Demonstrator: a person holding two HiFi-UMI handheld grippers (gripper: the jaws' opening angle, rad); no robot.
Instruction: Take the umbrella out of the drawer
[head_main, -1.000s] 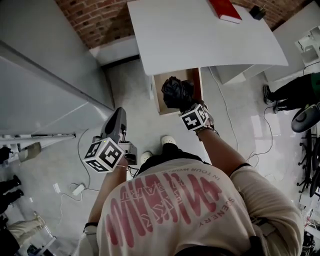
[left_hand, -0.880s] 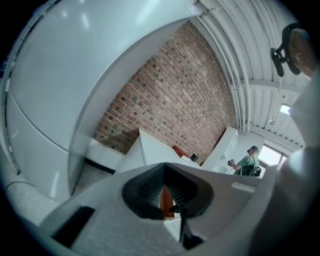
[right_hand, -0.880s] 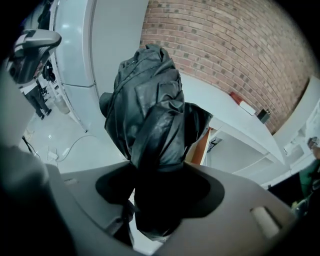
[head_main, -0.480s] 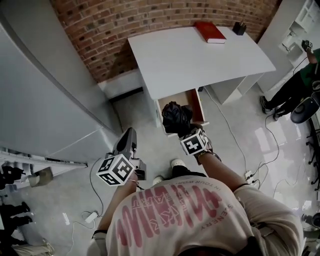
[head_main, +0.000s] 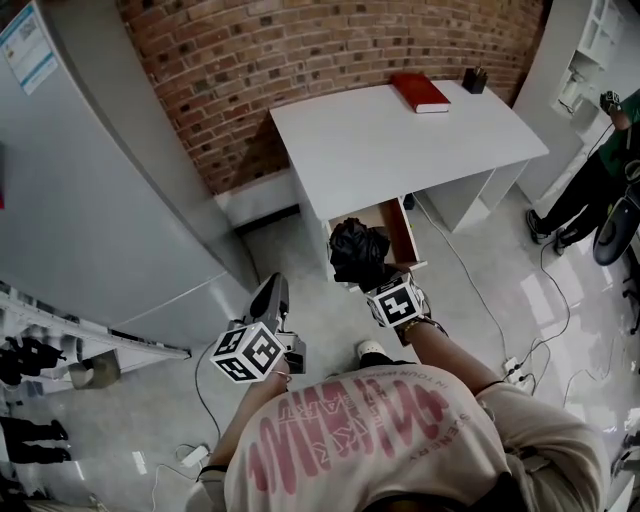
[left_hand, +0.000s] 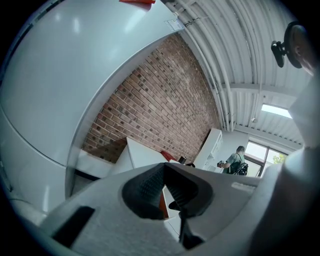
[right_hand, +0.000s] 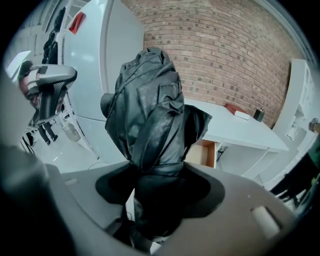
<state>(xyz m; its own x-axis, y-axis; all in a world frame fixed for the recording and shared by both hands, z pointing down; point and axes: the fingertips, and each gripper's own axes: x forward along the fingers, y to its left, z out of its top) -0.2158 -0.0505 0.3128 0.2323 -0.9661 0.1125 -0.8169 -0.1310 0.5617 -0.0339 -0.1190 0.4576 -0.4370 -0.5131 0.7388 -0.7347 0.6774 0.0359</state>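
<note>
Outside the drawer (head_main: 402, 236), right claw (right_hand: 159, 187) pinches umbrella (right_hand: 150, 115); left gripper view shows left claw (left_hand: 166, 187) closed.

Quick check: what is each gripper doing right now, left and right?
Left gripper: closed, jaw tips together, nothing between them.
Right gripper: closed on the black folded umbrella.

Red book (head_main: 419, 92) and perhaps a pen pot (head_main: 476, 80) lie on the desk (head_main: 400, 140).
</note>
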